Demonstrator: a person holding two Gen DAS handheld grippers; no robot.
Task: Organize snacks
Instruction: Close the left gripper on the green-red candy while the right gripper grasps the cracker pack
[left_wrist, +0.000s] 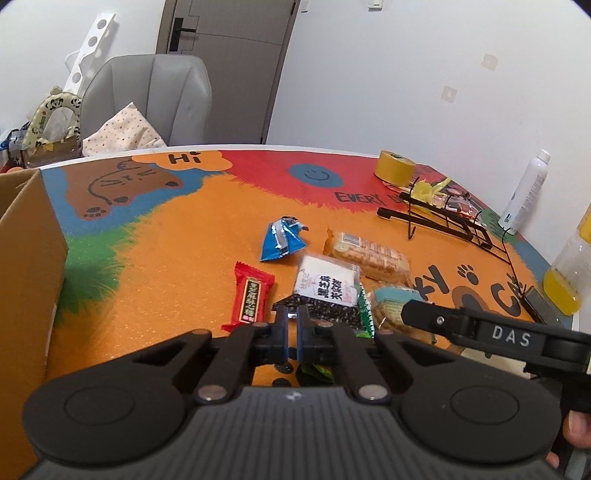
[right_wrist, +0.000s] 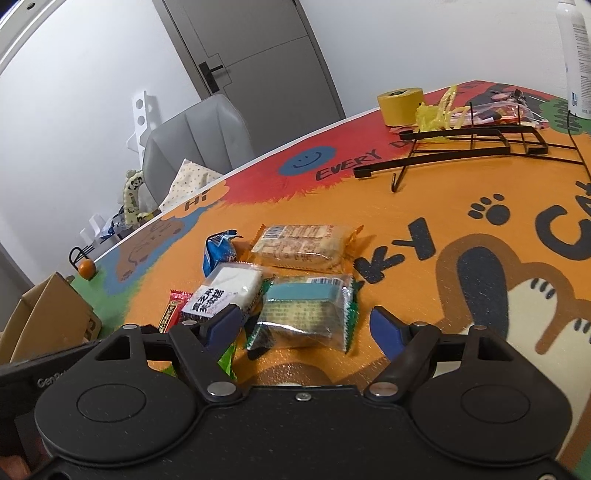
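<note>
Several snack packets lie on the colourful mat (left_wrist: 166, 258). My left gripper (left_wrist: 293, 321) is shut on the near edge of the black-and-white packet (left_wrist: 327, 288), which also shows in the right wrist view (right_wrist: 225, 291). Around it lie a red bar (left_wrist: 251, 299), a blue packet (left_wrist: 282, 240) and a clear-wrapped biscuit pack (left_wrist: 369, 254). My right gripper (right_wrist: 304, 325) stands open, its pads either side of the teal-labelled cracker packet (right_wrist: 306, 310) without touching it. One of its fingers (left_wrist: 424, 314) reaches in from the right in the left wrist view.
A cardboard box (left_wrist: 26, 258) stands at the table's left edge. A black wire rack (right_wrist: 461, 144) lies far right with a yellow tape roll (right_wrist: 400, 101) behind it. A white bottle (left_wrist: 524, 192) and a yellow drink bottle (left_wrist: 569, 273) stand at the right edge. A grey chair (left_wrist: 147, 99) sits behind.
</note>
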